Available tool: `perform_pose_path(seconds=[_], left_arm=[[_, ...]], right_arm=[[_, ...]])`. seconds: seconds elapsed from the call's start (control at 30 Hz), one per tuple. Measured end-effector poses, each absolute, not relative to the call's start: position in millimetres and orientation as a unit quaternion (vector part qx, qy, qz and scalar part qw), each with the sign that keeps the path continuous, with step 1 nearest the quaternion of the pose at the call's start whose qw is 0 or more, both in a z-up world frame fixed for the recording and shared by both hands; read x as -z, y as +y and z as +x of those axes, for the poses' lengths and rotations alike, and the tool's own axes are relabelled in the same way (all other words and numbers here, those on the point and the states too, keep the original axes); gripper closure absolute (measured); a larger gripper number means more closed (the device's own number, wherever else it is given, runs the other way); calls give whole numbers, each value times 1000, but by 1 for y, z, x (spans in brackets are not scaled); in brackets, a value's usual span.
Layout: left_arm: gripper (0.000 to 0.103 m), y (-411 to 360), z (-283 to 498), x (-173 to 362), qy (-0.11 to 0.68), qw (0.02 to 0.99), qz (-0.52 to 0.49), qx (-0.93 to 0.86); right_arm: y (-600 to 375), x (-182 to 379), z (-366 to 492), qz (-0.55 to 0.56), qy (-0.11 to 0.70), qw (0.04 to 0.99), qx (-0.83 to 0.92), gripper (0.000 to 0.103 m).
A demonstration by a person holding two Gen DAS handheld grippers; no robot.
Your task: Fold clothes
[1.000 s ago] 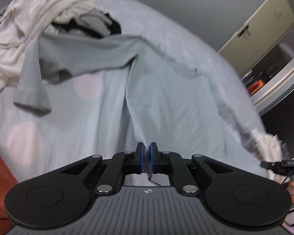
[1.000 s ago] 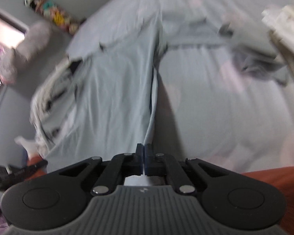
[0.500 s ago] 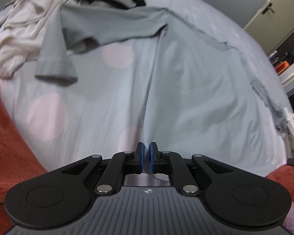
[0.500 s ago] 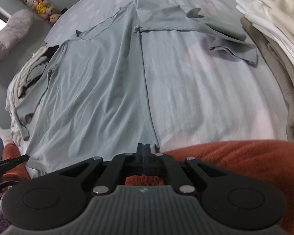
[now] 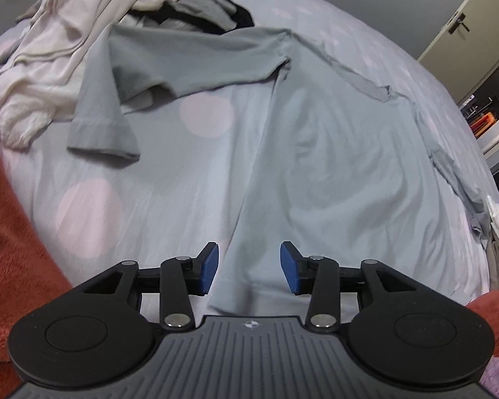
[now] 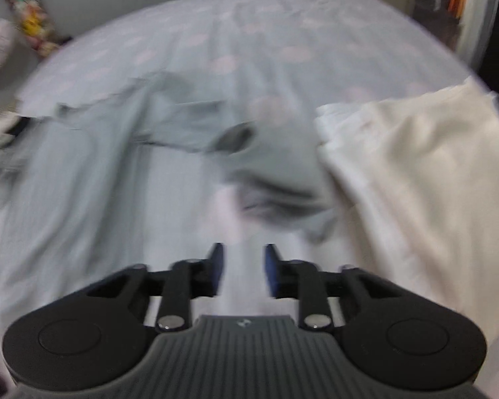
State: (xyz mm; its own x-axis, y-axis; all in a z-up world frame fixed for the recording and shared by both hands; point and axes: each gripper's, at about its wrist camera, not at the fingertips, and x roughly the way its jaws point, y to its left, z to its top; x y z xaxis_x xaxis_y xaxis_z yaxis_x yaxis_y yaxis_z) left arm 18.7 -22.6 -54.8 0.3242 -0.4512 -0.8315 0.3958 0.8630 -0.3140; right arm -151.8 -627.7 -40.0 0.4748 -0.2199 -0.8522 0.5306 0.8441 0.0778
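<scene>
A pale grey long-sleeved shirt [image 5: 332, 153] lies spread flat on the bed, its hem nearest me. Its left sleeve [image 5: 169, 63] is folded back on itself, the cuff lying on the sheet. My left gripper [image 5: 248, 267] stands open over the hem's left corner, and the cloth between its blue pads lies loose. In the blurred right wrist view the shirt's other sleeve [image 6: 266, 166] lies crumpled ahead, the body [image 6: 83, 173] to the left. My right gripper [image 6: 242, 266] is open over bare sheet, holding nothing.
A heap of cream and dark clothes [image 5: 66, 40] sits at the bed's far left. A stack of folded cream garments [image 6: 415, 173] lies to the right of the sleeve. A rust-red blanket [image 5: 6, 249] borders the near edge. A cabinet [image 5: 465, 16] stands beyond the bed.
Both grippers have opened and let go of the shirt's hem, which now lies on the bed. The right gripper has swung right, toward the crumpled sleeve and the folded stack.
</scene>
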Motion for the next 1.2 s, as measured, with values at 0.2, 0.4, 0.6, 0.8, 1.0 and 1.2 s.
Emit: perform_pose_path(seconds=[0.2, 0.4, 0.6, 0.8, 1.0, 1.2], left_arm=[[64, -33, 21, 52, 520, 814, -22, 258], [64, -41, 23, 53, 525, 812, -5, 254], [64, -50, 23, 55, 528, 809, 6, 256], [64, -57, 21, 58, 530, 806, 14, 263], [64, -59, 21, 58, 526, 805, -3, 274], [64, -63, 19, 58, 523, 802, -8, 288]], right_arm=[[-678, 74, -140, 248, 462, 812, 256, 70], [-694, 102, -127, 268, 473, 789, 285, 70], [-696, 114, -117, 268, 468, 786, 301, 70], [-692, 102, -121, 255, 445, 802, 305, 100], [-684, 33, -141, 235, 405, 840, 274, 100], [-696, -40, -152, 213, 380, 860, 266, 100]])
